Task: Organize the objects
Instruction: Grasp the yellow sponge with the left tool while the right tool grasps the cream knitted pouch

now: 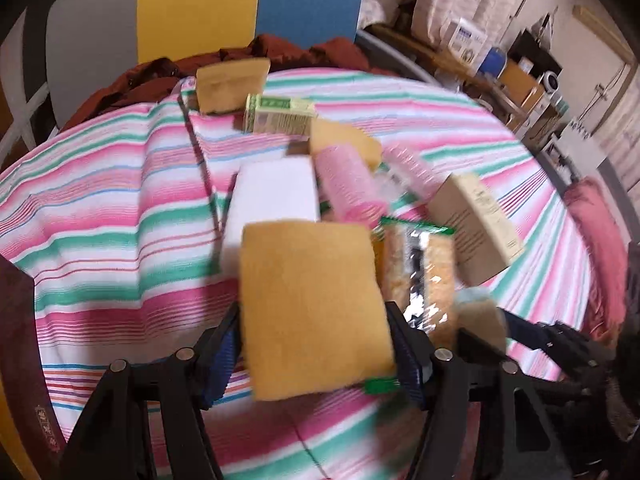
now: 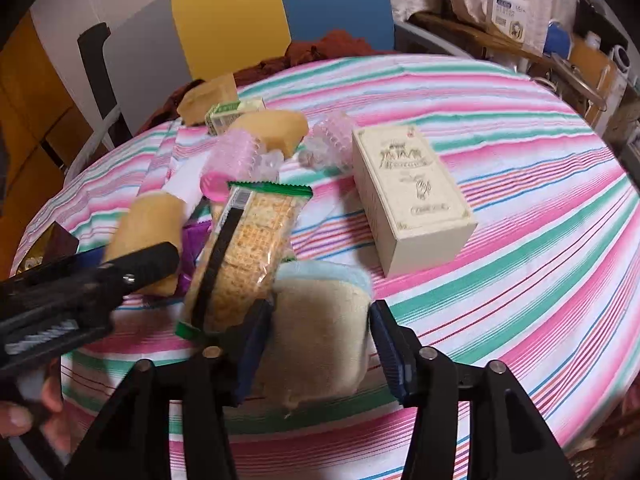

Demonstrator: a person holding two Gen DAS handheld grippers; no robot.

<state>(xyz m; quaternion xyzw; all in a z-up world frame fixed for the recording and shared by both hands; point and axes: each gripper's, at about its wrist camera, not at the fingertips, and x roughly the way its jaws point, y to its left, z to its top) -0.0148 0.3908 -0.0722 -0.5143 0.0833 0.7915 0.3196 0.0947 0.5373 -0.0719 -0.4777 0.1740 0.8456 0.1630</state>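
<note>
Striped pink, green and white cloth covers the surface. The left tongs pinch a yellow sponge, its long axis running away from the camera. Only the right view shows the right tongs spread around a beige cloth pad, touching the cracker packet.

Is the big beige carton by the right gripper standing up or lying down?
Lying down: the beige carton rests on a broad side on the striped cloth, printed face up.
</note>
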